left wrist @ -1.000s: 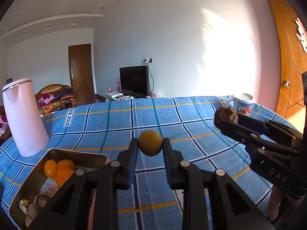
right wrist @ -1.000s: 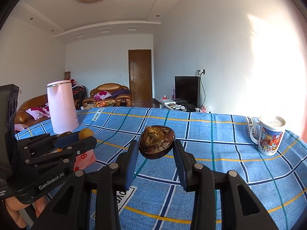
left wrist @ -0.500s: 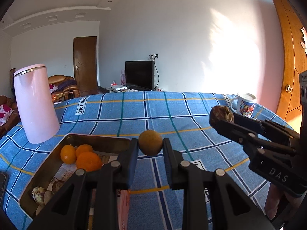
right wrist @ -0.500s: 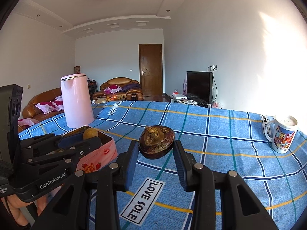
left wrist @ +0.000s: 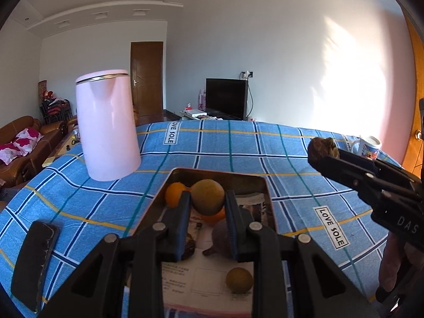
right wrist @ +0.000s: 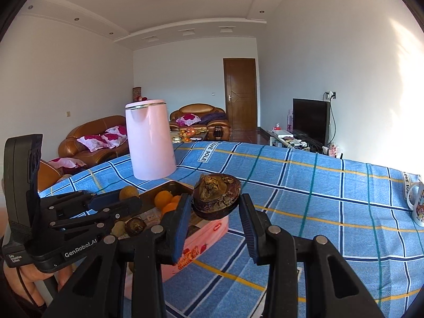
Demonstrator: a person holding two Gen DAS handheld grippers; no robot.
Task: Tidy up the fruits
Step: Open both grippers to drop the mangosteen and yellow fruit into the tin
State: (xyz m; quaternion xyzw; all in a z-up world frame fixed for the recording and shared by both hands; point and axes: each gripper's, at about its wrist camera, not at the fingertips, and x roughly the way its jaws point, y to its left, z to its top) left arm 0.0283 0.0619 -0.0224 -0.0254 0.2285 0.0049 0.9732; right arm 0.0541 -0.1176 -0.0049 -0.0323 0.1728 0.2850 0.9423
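Note:
My left gripper [left wrist: 208, 198] is shut on a round tan-yellow fruit [left wrist: 207, 197] and holds it above the pink tin box [left wrist: 261, 185]. The box holds oranges [left wrist: 173, 194], another tan round fruit [left wrist: 239, 280] and dark fruits [left wrist: 221, 238] on printed paper. My right gripper [right wrist: 216, 206] is shut on a dark brown dried mangosteen [right wrist: 216, 196], held in the air just right of the box [right wrist: 212, 232]. The right gripper also shows in the left wrist view [left wrist: 322, 153], and the left gripper shows in the right wrist view [right wrist: 127, 198].
A tall pink kettle [left wrist: 107, 127] stands behind the box to the left. A black phone [left wrist: 35, 259] lies at the front left. A printed mug [right wrist: 418, 202] stands at the far right. The blue checked tablecloth [right wrist: 331, 193] covers the table.
Both grippers swung left toward the box with their fruits. The left gripper's fruit now hangs over the box's inside; the right gripper's mangosteen has come up beside the box.

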